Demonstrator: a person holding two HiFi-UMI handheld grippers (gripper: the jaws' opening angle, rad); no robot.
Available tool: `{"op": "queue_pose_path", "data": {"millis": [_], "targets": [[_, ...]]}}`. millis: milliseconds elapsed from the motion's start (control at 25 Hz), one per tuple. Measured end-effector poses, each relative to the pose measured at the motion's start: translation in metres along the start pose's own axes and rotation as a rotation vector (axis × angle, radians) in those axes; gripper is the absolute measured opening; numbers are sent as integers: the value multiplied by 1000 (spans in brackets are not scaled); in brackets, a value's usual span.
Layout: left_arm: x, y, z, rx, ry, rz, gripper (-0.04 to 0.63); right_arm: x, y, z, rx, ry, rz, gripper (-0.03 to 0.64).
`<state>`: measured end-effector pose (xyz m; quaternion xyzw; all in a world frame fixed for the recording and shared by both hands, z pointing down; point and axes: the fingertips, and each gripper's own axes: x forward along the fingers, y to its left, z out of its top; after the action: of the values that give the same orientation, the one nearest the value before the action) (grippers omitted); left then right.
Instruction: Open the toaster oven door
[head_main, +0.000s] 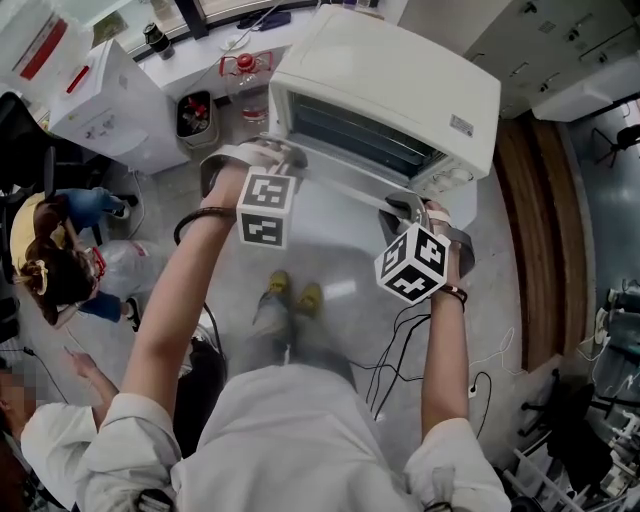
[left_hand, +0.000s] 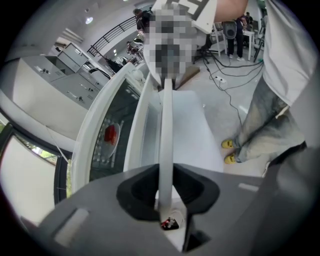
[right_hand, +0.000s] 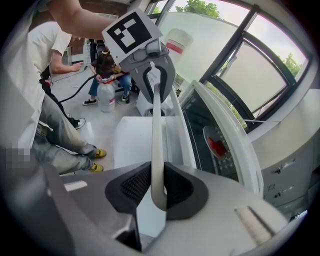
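Note:
A white toaster oven (head_main: 400, 80) stands in front of me with its door (head_main: 340, 225) swung partway down toward me. The door's pale handle bar (head_main: 345, 186) runs across its free edge. My left gripper (head_main: 283, 155) is shut on the bar's left end, and in the left gripper view the handle bar (left_hand: 166, 130) passes straight between the black pads (left_hand: 192, 187). My right gripper (head_main: 412, 208) is shut on the right end, the handle bar (right_hand: 156, 140) pinched between its ribbed pads (right_hand: 135, 185). Inside the oven lies a red item (right_hand: 216, 145) on a plate.
A water jug with a red cap (head_main: 245, 75) and a white cabinet (head_main: 105, 100) stand left of the oven. People (head_main: 60, 260) crouch at the left. Cables (head_main: 400, 340) trail on the floor by my yellow shoes (head_main: 295, 292). A wooden strip (head_main: 530, 230) runs down the right.

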<state>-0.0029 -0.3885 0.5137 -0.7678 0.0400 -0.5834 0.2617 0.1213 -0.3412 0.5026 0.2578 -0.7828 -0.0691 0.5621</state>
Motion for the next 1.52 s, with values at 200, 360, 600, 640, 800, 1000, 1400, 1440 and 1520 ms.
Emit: {"op": "queue_pose_path", "data": {"millis": [200,360,600,640,800,1000,1400,1440,1520], "targets": [[2,-13,-1,-14,4,33,74,3,14,-2,-13,7,-29,74],[3,-24,-3,-23,-2,45,75,6,26,-2,-22,13,-53,74],[7,-42,-4,-25,10,65,75,10,43,-5,-48,25,-93,74],[8,-44,-4,-24,10,67,75,11,45,-6,-49,28,-103,74],[10,-57,-6,-28,8,94,75,16,58,-6,-55,42,-147,74],[16,-71,-11,-28,14,139,77,24,72,-7,-62,46,-199,75],[31,-93,-14,7,39,222,84,37,91,-14,-60,21,-295,78],[32,-96,-15,7,40,230,84,39,94,-14,-64,19,-305,78],[36,-103,-16,8,40,247,87,43,101,-17,-70,17,-327,78]]}}
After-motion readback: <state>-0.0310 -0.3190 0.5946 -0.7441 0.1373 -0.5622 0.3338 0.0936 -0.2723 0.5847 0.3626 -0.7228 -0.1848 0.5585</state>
